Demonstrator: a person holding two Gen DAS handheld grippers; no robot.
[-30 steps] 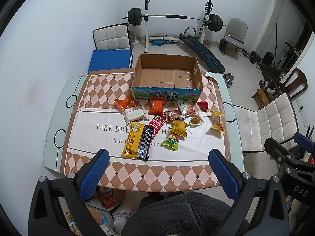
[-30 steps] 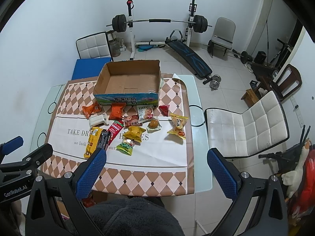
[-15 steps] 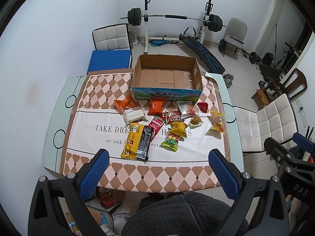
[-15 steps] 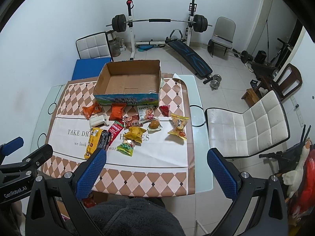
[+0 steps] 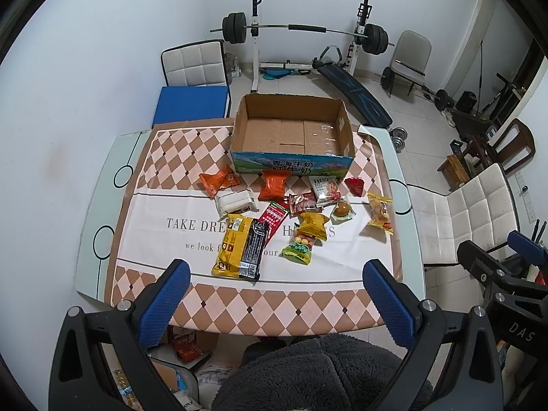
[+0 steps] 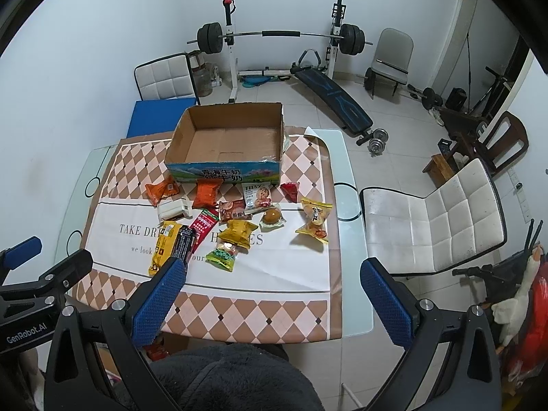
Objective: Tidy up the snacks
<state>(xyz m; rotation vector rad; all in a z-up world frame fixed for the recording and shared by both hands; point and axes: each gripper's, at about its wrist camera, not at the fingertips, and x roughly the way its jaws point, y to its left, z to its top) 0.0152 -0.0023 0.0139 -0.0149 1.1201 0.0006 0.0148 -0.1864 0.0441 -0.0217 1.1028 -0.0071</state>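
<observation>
Left gripper (image 5: 276, 299) jaws wide, right gripper (image 6: 270, 299) jaws wide, empty open cardboard box (image 5: 293, 133) behind scattered snack packets (image 5: 291, 212), white duck plush toy (image 6: 524, 291) only in right view

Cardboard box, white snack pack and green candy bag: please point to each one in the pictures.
cardboard box (image 5: 294, 135): left wrist view, bare inner floor.
white snack pack (image 5: 236, 201): left wrist view, middle of wrapper.
green candy bag (image 6: 223, 255): right wrist view, green lower part.

Home gym room: barbell rack (image 5: 301, 30); dining table (image 5: 402, 185); chairs (image 6: 435, 215)
</observation>
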